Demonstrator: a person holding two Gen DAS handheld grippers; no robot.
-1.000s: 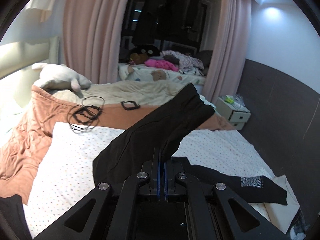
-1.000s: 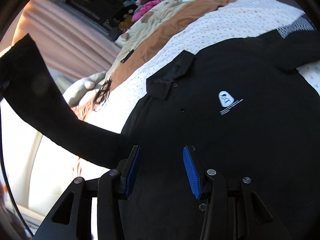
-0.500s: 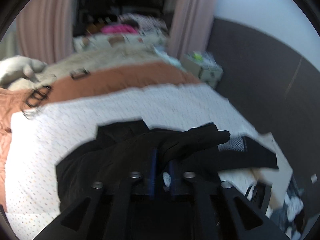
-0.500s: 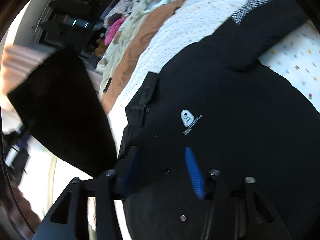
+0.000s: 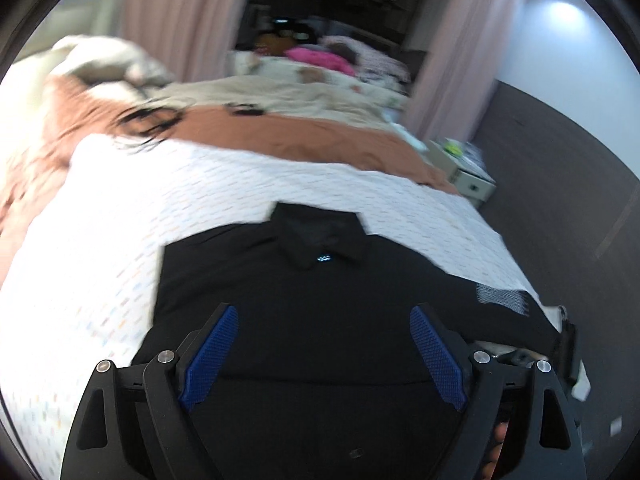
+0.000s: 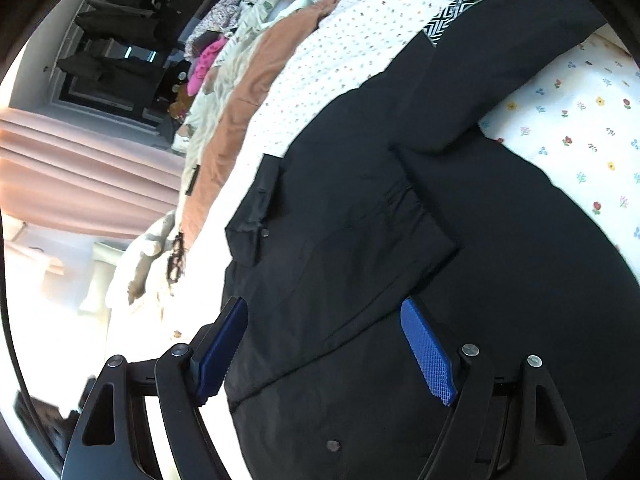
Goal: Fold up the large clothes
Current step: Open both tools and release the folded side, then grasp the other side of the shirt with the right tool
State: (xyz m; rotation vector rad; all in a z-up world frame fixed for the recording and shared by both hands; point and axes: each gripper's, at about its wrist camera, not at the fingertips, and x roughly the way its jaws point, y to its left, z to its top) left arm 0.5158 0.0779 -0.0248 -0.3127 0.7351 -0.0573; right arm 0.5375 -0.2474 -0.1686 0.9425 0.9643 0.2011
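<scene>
Garment: a large black collared shirt [image 5: 320, 304] lies spread front-up on the bed's white sheet with small coloured flowers [image 5: 120, 208], collar toward the far end, so it is flat enough for folding.
Folded sleeve: one black sleeve [image 6: 384, 220] lies across the chest, seemingly the first fold.
Other sleeve: the black sleeve with a white zigzag patch [image 6: 468, 8] stretches out over the sheet, not yet folded, I judge.
Left tool [image 5: 324, 344]: hovers above the shirt's chest, its blue-padded jaws opening wide, nothing between them.
Right tool [image 6: 324, 344]: over the shirt's lower body, jaws also opening, gripping nothing, cloth only beneath.
Surroundings: a rust-brown blanket [image 5: 304, 136] lies beyond the sheet, clear of the work.
</scene>
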